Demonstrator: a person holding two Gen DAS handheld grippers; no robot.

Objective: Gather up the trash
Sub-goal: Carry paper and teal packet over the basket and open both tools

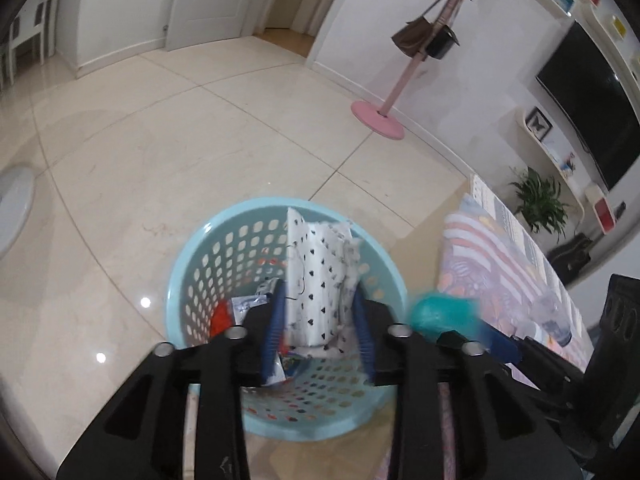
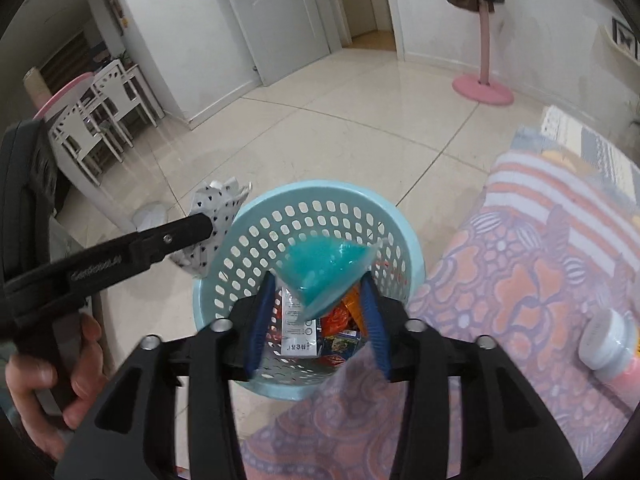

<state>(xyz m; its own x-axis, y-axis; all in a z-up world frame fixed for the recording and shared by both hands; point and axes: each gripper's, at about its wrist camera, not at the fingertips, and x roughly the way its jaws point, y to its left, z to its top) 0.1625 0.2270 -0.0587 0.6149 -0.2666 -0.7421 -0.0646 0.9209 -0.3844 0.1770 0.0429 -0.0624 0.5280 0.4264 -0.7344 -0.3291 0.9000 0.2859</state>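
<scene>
A light blue perforated trash basket stands on the tiled floor beside a cloth-covered table. It holds several wrappers and packets. My left gripper is shut on a white paper with black dots and holds it over the basket; that paper also shows in the right wrist view. My right gripper has its jaws apart, and a blurred teal wrapper sits between the fingertips above the basket's opening. I cannot tell whether the fingers touch it.
A patterned pink and purple tablecloth covers the table at the right, with a white jar on it. A pink coat stand stands at the far wall. White chairs are at the left.
</scene>
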